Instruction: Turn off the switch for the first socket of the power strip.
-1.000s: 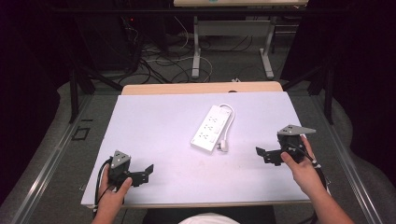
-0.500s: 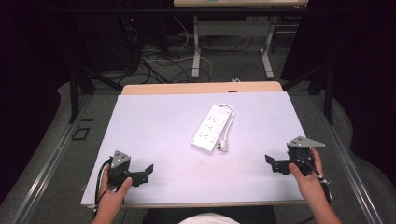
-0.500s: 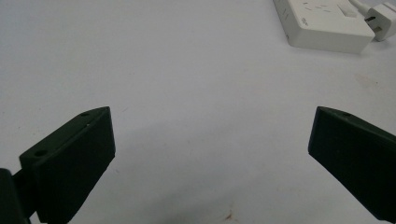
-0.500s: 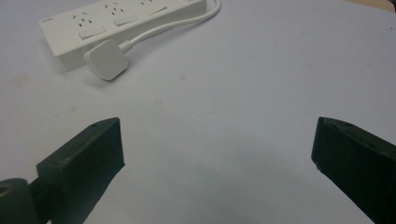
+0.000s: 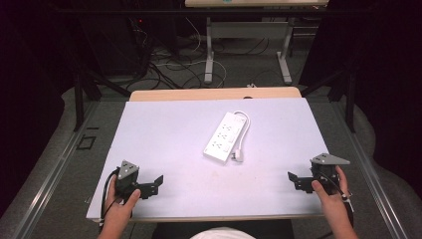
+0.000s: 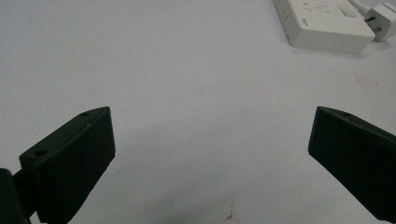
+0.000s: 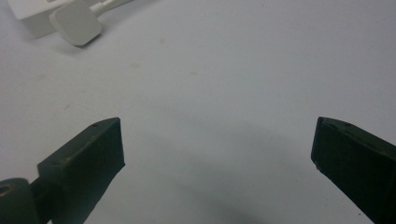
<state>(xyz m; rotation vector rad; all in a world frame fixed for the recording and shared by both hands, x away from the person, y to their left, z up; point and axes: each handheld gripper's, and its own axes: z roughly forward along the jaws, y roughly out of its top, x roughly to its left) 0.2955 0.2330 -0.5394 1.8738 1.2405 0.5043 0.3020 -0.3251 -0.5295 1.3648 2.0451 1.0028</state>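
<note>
Nothing is gripped yet; the power strip [image 5: 225,137] lies flat near the middle of the table [image 5: 164,129], its cord looped along its right side and its plug [image 5: 238,156] resting just beside its near end; I judge the work on it as not yet begun. The left gripper [image 5: 158,180] sits near the front left corner, jaws spread and empty; the right gripper [image 5: 292,178] sits near the front right edge, jaws likewise spread and empty. Both are well apart from the strip; the bare tabletop between them leaves open room for a reach from either side; the right hand [image 5: 329,193] is close to the table's right edge.
</note>
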